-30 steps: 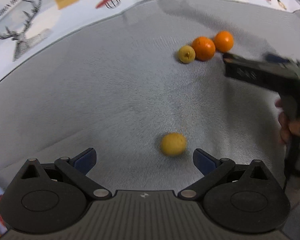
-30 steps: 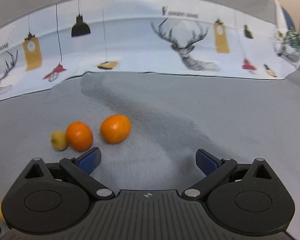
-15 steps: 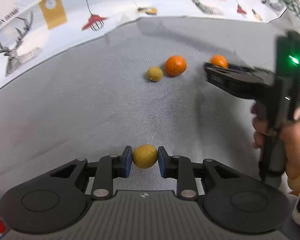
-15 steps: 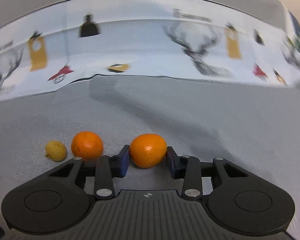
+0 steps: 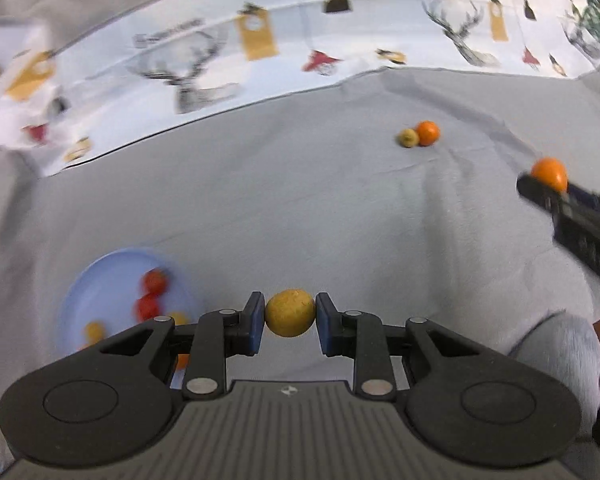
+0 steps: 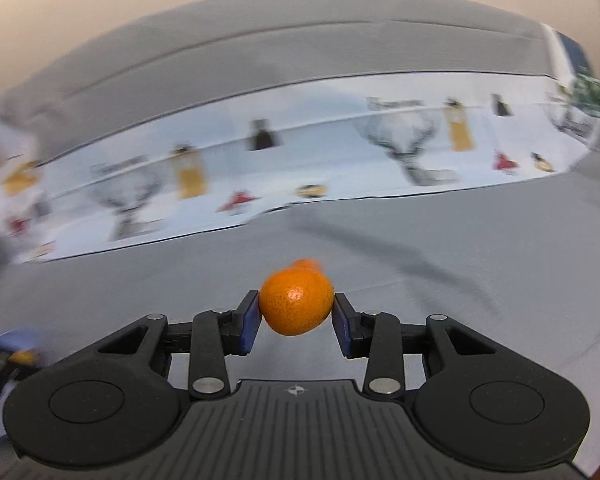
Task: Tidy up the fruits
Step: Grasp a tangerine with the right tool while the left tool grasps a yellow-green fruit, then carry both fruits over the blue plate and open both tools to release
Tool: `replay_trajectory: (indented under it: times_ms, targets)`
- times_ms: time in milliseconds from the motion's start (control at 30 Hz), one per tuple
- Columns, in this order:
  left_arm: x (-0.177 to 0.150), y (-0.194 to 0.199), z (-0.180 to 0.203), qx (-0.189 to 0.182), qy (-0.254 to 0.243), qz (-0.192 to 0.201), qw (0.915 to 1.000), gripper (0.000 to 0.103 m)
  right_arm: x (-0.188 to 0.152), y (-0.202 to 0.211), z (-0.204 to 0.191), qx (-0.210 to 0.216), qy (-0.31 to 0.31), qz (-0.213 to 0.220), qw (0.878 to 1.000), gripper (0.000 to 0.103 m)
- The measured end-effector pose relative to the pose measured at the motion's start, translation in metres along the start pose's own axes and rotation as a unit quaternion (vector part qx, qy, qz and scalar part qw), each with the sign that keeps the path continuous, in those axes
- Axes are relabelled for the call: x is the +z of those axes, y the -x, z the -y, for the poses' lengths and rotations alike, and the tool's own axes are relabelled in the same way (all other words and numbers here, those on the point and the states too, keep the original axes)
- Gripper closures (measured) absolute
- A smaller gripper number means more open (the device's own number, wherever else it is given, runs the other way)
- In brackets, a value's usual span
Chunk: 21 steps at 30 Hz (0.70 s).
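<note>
At the far left of the left wrist view, a pale blue plate (image 5: 100, 280) sits on the grey cloth (image 5: 300, 208), blurred, holding a few small red and yellow fruits whose kinds cannot be told. Just to its right, low in the middle of the view, the left gripper (image 5: 290, 318) has its two blue-padded fingers (image 5: 255, 322) drawn in partway, pinching a round yellow fruit (image 5: 290, 312) from either side, both pads touching its skin. Farther right and toward the back of the cloth, a small yellow-green fruit (image 5: 407, 137) lies touching an orange (image 5: 427, 133), well apart from both grippers. At the right edge, the right gripper (image 5: 548, 184) reaches in from the side, carrying a mandarin (image 5: 548, 172) at its tip. In the right wrist view, that right gripper (image 6: 296, 316) shows its fingers (image 6: 249, 320) closed partway around the mandarin (image 6: 296, 306), a pad pressed against each side, the fruit held above the cloth (image 6: 460, 280). Behind the mandarin, a sliver of another orange fruit (image 6: 306, 264) peeks out, blurred. A white printed cloth (image 6: 340, 152) with deer heads and hanging lamps runs along the back of both views.
</note>
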<state>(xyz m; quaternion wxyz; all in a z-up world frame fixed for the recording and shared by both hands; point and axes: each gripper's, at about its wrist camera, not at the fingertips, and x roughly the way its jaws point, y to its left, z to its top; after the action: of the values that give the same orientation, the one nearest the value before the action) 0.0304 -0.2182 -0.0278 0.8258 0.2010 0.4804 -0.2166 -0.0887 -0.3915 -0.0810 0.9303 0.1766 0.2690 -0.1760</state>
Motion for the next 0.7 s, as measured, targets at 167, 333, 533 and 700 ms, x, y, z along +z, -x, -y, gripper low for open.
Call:
replay_trajectory:
  times_ms: [167,333,533,700]
  targets:
    - [-0.036,0.053,-0.042,0.028,0.031,0.018,0.999,0.073,-0.01,0.056,-0.058,0.073,0.028,0.001,0.997,0.063]
    - [-0.076,0.092,-0.081,0.051,0.063,0.027,0.9963,0.073,-0.021,0.102,-0.109,0.142,0.05,-0.01,0.989,0.063]
    - [-0.121,0.122,-0.115,0.061,0.104,0.035,0.9921,0.073,-0.035,0.142,-0.159,0.186,0.099,-0.015,0.977,0.063]
    - [-0.151,0.136,-0.129,0.059,0.134,0.042,0.9883,0.073,-0.049,0.169,-0.188,0.209,0.137,-0.022,0.968,0.063]
